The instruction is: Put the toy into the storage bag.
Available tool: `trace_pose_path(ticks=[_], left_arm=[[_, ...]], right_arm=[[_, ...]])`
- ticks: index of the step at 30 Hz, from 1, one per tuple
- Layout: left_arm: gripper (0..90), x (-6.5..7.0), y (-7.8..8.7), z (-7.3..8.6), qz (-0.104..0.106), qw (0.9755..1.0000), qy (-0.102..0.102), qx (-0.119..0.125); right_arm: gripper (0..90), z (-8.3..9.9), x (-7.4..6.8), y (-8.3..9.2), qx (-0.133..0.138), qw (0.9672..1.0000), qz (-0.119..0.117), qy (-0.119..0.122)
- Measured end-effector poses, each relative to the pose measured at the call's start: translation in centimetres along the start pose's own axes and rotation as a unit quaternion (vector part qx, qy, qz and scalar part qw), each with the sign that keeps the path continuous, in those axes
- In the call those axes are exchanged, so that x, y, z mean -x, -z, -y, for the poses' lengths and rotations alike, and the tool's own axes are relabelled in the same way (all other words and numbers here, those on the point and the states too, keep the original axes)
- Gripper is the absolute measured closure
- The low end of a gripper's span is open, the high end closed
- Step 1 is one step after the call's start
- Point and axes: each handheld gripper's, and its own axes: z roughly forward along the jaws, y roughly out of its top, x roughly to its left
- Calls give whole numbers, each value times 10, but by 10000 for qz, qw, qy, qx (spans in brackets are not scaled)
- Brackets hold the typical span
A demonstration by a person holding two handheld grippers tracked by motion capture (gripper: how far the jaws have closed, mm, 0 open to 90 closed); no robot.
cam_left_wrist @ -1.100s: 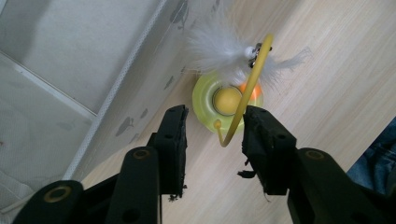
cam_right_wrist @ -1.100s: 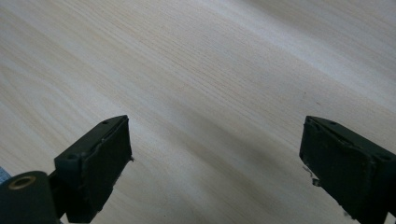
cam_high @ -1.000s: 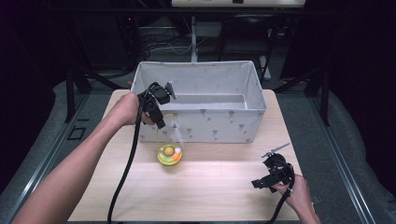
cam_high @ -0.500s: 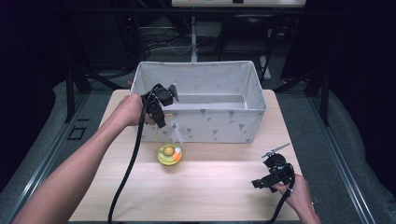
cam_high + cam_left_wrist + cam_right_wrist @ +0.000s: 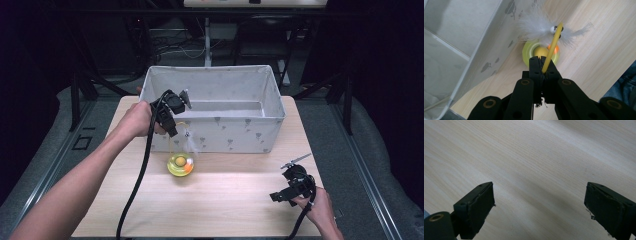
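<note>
A toy with a thin yellow stick (image 5: 552,42), a white feather (image 5: 536,27) and a round yellow-green base (image 5: 180,165) holding an orange ball stands on the wooden table (image 5: 225,210), in front of the bin. My left gripper (image 5: 172,131) points down over it. Its jaws have just been closing and now stand shut on the yellow stick (image 5: 173,146), seen pinched between the tips of the left gripper (image 5: 541,58). At the table's front right, my right gripper (image 5: 285,189) rests low. The right gripper (image 5: 539,207) is open over bare wood, nothing between its jaws.
A grey fabric bin (image 5: 225,137) with a small leaf print stands at the back of the table, its front wall (image 5: 474,50) right beside the toy. The left gripper's cable (image 5: 140,180) trails down across the table's left side.
The left gripper has shifted slightly to the right, closer to the bin's front wall. The toy's base stays put. The right hand has not moved.
</note>
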Motion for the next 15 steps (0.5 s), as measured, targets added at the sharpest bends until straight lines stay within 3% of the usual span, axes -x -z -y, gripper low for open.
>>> trace_pose_path(ticks=[7,15], left_arm=[[877,-1,14,4,-86,9999,-52,-84],[876,-2,25,9,-166,9999,-45,8]], right_arm=[[88,0,-1,0,-29,10000,0,22],[88,0,0,0,-25,10000,-2,26]])
